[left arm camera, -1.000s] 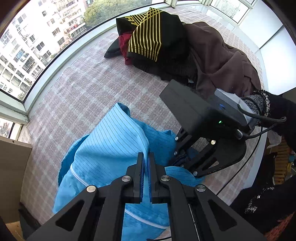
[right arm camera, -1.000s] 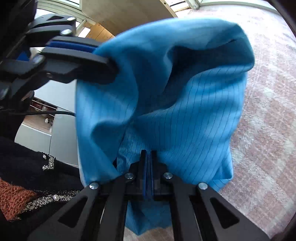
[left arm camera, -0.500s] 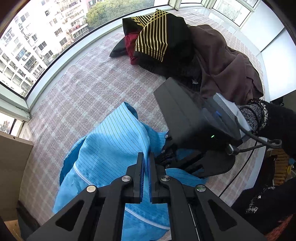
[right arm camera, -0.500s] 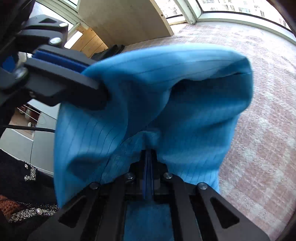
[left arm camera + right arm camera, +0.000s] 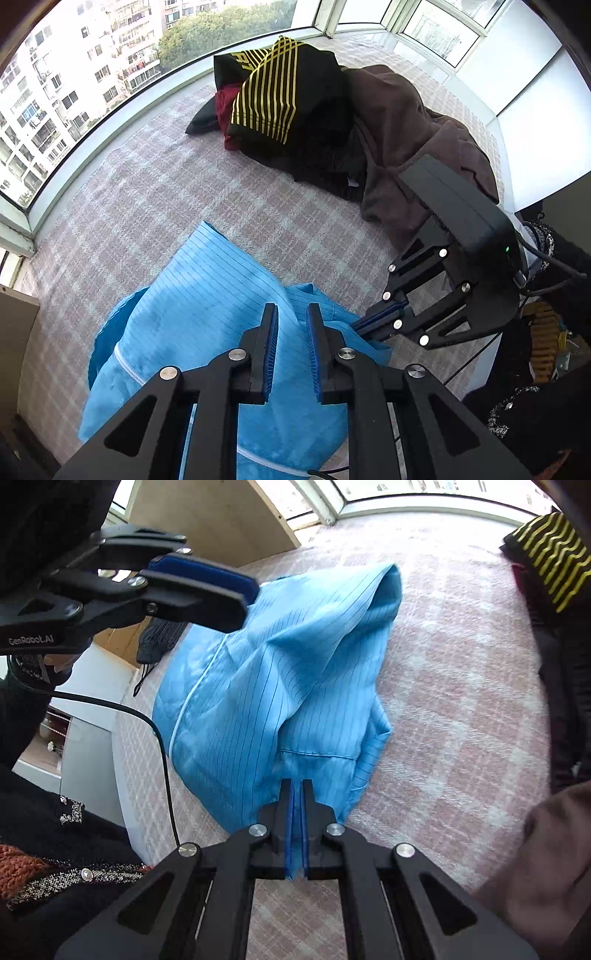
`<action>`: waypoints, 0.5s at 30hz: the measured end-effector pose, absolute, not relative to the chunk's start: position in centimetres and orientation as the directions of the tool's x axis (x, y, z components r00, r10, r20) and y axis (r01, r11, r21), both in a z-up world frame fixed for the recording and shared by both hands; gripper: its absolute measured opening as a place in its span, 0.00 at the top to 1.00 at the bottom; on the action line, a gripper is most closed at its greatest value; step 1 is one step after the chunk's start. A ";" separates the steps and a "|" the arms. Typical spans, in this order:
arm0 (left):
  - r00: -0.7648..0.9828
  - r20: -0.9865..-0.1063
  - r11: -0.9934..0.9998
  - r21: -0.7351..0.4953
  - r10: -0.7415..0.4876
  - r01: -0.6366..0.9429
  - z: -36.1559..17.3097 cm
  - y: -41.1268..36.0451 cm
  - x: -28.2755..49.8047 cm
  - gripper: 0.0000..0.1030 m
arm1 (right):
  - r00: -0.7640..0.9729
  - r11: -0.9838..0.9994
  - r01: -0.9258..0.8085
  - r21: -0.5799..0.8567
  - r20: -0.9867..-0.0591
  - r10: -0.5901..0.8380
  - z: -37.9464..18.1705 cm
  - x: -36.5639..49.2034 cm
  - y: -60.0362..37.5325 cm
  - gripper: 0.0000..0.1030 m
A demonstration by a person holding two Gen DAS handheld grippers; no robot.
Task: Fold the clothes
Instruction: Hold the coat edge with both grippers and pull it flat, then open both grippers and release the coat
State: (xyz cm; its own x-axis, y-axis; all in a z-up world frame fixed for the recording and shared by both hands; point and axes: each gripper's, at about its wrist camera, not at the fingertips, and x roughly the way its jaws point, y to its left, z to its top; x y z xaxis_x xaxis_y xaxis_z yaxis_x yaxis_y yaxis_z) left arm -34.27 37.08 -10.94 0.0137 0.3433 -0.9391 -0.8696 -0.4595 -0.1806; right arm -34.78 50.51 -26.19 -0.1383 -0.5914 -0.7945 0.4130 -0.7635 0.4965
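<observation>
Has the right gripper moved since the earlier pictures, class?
Yes. In the left wrist view the right gripper has swung right and down, off the brown garment toward the frame's right edge, still shut on the blue garment.

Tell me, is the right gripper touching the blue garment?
Touching. The right wrist view shows the right gripper shut on an edge of the blue garment.

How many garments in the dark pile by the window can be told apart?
4: a black garment with yellow stripes on top, a dark red one under it, a brown one to the right, a black one beneath. More may be hidden.
</observation>
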 end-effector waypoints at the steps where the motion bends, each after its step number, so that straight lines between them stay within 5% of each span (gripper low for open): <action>1: -0.026 -0.933 -0.478 -0.160 0.359 -0.864 -9.9 35.3 -34.4 0.81 | -0.191 -0.799 0.408 0.442 -0.815 -0.548 -25.1 -34.6 51.1 0.96; 5: -0.168 -0.901 -0.601 -0.119 0.400 -0.790 -8.1 26.5 -34.2 0.74 | -0.313 -0.805 0.451 0.385 -0.777 -0.547 -20.5 -33.0 50.5 0.93; 8: -0.172 -0.909 -0.696 -0.158 0.379 -0.700 -11.6 20.2 -33.8 0.72 | -0.281 -0.747 0.535 0.394 -0.751 -0.597 -19.3 -32.8 43.5 0.86; 12: -0.199 -0.934 -0.759 -0.104 0.297 -0.643 -17.3 15.9 -32.4 0.72 | -0.210 -0.850 0.452 0.271 -0.894 -0.396 -23.8 -33.8 42.3 0.86; 15: -0.219 -0.923 -0.795 -0.132 0.317 -0.592 -18.9 13.5 -32.1 0.74 | -0.190 -0.855 0.386 0.347 -0.877 -0.441 -22.9 -33.4 44.3 0.90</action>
